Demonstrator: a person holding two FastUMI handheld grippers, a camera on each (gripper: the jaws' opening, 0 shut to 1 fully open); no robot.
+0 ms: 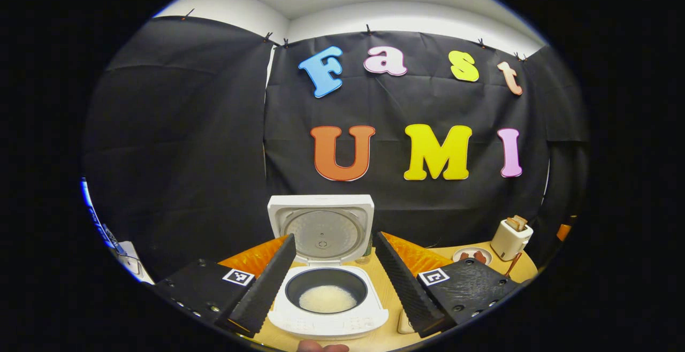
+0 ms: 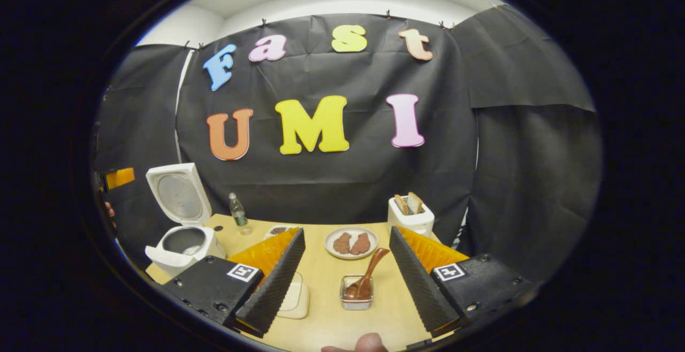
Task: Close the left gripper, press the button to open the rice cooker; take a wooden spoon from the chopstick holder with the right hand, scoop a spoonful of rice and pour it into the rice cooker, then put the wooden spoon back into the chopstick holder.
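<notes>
The white rice cooker (image 1: 326, 322) stands open right in front of my left gripper (image 1: 334, 236), its lid (image 1: 321, 226) upright and white rice (image 1: 327, 298) lying in the dark pot. My left gripper's fingers are wide apart with nothing between them. In the right gripper view the cooker (image 2: 182, 242) sits at the table's far left. My right gripper (image 2: 347, 230) is open and holds nothing. Ahead of it a wooden spoon (image 2: 369, 272) leans in a small clear holder (image 2: 357, 294). A white container (image 2: 296, 297) lies half hidden behind that gripper's left finger.
On the wooden table (image 2: 321, 266) are a plate with two brown pieces (image 2: 350, 243), a white toaster with bread (image 2: 410, 214), a small bottle (image 2: 238, 214) and another dish (image 2: 278, 230). In the left gripper view, toaster (image 1: 511, 237) and plate (image 1: 472, 255) stand at the right.
</notes>
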